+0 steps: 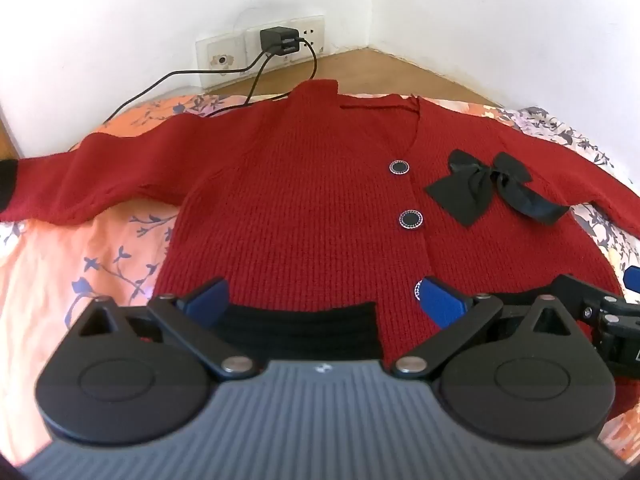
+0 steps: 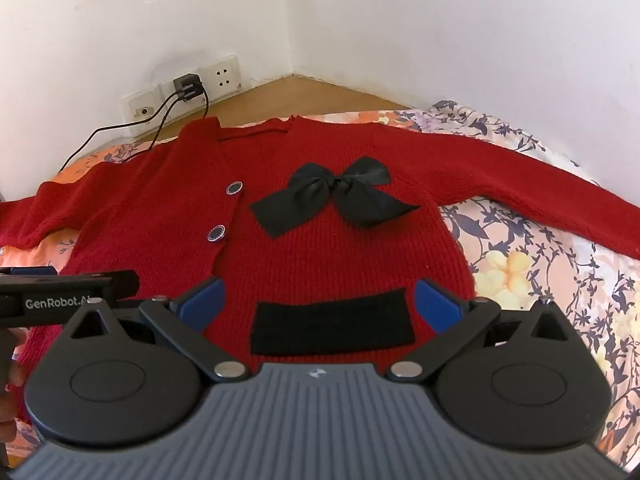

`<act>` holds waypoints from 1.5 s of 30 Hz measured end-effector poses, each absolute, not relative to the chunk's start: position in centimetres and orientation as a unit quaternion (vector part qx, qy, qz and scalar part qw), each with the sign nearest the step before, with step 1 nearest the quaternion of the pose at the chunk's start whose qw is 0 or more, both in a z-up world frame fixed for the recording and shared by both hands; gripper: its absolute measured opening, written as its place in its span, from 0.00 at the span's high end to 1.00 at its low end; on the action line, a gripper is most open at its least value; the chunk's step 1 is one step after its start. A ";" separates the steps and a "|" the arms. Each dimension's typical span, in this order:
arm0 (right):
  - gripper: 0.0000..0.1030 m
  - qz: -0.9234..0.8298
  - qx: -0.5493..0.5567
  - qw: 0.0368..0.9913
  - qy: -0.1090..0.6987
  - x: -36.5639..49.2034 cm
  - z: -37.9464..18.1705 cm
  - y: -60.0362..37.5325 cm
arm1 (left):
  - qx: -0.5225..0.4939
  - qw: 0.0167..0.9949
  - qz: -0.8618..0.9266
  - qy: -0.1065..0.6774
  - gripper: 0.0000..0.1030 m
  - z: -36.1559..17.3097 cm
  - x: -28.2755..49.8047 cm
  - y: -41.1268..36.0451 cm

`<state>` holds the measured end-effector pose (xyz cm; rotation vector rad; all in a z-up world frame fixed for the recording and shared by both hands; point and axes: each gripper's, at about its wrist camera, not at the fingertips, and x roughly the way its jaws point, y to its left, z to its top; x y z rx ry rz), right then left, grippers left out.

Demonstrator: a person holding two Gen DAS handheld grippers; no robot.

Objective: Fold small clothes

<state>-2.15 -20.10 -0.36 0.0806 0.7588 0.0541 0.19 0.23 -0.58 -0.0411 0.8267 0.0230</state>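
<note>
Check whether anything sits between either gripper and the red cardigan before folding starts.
Nothing visible does. The left gripper and right gripper both hang open directly over the red cardigan near its hem, with only knit fabric between the fingers.

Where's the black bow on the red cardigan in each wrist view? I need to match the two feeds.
Left wrist: black bow right of centre, right of the two round buttons.
Right wrist: the bow sits near centre, buttons to its left.
Shared landmark: the black charger plugged into the wall socket behind the cardigan.
</note>
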 end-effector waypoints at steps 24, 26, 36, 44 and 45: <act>0.00 0.024 0.044 0.927 0.373 -2.4 -0.4 -20.3 | -0.015 0.915 0.011 0.403 0.00 -0.3 0.3 -0.4; 0.00 0.023 0.044 0.927 0.373 -2.4 -0.4 -20.3 | -0.014 0.915 0.012 0.403 0.00 -0.3 0.2 -0.6; 0.00 0.025 0.043 0.927 0.373 -2.3 -0.3 -20.3 | -0.013 0.915 0.012 0.403 0.00 -0.3 0.2 -0.7; 0.00 0.024 0.043 0.926 0.373 -2.4 -0.3 -20.3 | -0.013 0.915 0.013 0.403 0.00 -0.3 0.3 -0.8; 0.00 0.025 0.043 0.926 0.374 -2.3 -0.3 -20.3 | -0.013 0.915 0.013 0.403 0.00 -0.3 0.3 -0.8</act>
